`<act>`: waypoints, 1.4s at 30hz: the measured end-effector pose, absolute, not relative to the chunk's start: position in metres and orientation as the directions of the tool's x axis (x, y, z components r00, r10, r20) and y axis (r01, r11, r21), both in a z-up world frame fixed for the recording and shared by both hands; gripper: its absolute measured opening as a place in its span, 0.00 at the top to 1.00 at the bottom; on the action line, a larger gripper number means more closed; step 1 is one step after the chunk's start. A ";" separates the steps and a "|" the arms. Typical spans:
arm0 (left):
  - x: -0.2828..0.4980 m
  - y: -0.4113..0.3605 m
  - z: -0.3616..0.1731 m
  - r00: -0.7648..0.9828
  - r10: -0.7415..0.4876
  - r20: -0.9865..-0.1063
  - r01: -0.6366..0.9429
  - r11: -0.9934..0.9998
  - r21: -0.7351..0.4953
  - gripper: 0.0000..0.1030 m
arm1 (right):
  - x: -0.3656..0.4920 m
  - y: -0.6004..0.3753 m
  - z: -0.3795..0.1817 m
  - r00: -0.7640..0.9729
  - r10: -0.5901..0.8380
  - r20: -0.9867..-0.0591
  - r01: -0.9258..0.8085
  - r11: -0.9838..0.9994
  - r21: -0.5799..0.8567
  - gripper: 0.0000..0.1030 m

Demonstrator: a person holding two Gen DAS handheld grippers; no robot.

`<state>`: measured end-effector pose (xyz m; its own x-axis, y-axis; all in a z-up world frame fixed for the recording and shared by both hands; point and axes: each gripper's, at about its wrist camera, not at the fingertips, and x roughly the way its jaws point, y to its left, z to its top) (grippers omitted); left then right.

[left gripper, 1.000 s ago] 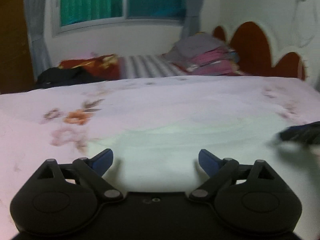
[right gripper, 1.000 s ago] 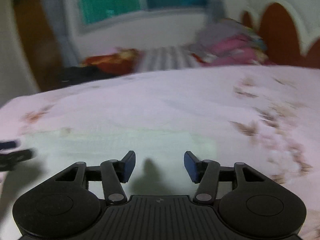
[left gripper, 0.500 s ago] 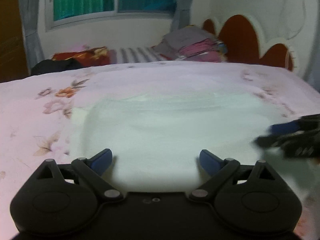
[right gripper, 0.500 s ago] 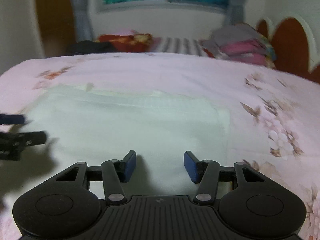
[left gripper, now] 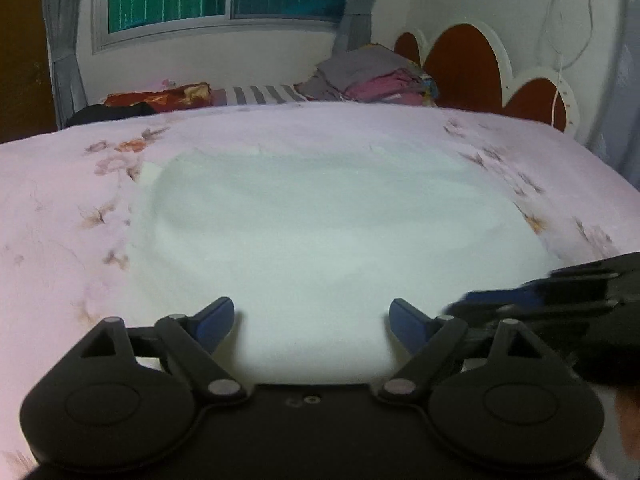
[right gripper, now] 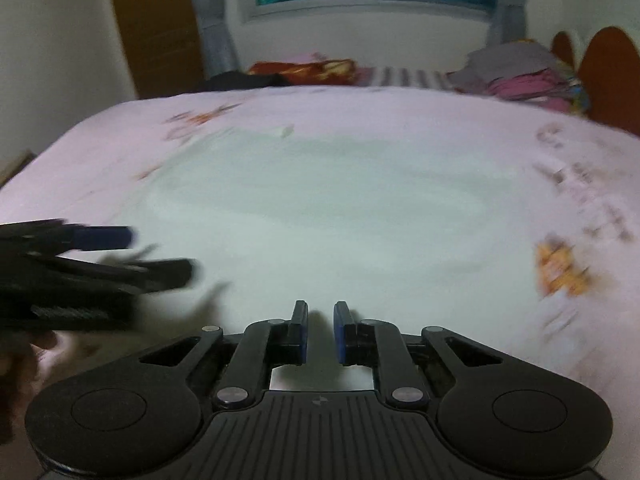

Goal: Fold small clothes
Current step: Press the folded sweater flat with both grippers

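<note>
Two tools hang low over the near edge of the bed [left gripper: 48,200], both pointing at a pale white garment [left gripper: 320,220] spread flat in the middle of the pink flowered sheet. The left tool [left gripper: 312,316] has its jaws wide apart and drawing inward, blue pads above the garment's near hem with nothing pinched between them. The right tool [right gripper: 321,330] is closing too, its jaws nearly together with only a thin gap left; whether any cloth is caught in that gap I cannot tell, as the hem lies just under the tips. Each tool shows blurred at the edge of the other's view. At the far edge, near the headboard [left gripper: 468,60], sits a stack of folded clothes [left gripper: 376,76].
</note>
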<state>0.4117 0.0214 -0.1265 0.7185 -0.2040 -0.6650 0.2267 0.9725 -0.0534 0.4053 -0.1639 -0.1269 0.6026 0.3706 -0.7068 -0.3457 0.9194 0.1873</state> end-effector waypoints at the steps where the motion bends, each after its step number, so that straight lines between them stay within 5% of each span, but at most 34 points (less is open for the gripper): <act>1: 0.411 0.020 -0.131 0.709 -0.189 -0.679 0.211 0.976 -0.052 0.28 | 0.401 -0.160 -0.128 0.596 0.379 -0.708 -0.351 0.916 0.194 0.86; 8: 0.398 0.041 -0.140 0.708 -0.145 -0.692 0.172 0.985 -0.030 0.26 | 0.394 -0.157 -0.133 0.594 0.350 -0.724 -0.354 0.922 0.155 0.90; 16: 0.387 0.078 -0.139 0.713 -0.084 -0.696 0.085 0.996 -0.032 0.26 | 0.374 -0.243 -0.131 0.636 0.182 -0.750 -0.146 0.983 0.114 0.90; 42: 0.391 0.073 -0.147 0.700 -0.054 -0.712 0.057 0.998 -0.020 0.21 | 0.376 -0.261 -0.135 0.645 0.170 -0.745 -0.122 0.985 0.119 0.90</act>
<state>0.3915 0.0734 -0.1468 0.7003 -0.0545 -0.7118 0.0574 0.9982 -0.0200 0.3763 -0.2609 -0.1348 0.6452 0.1701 -0.7448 -0.1225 0.9853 0.1189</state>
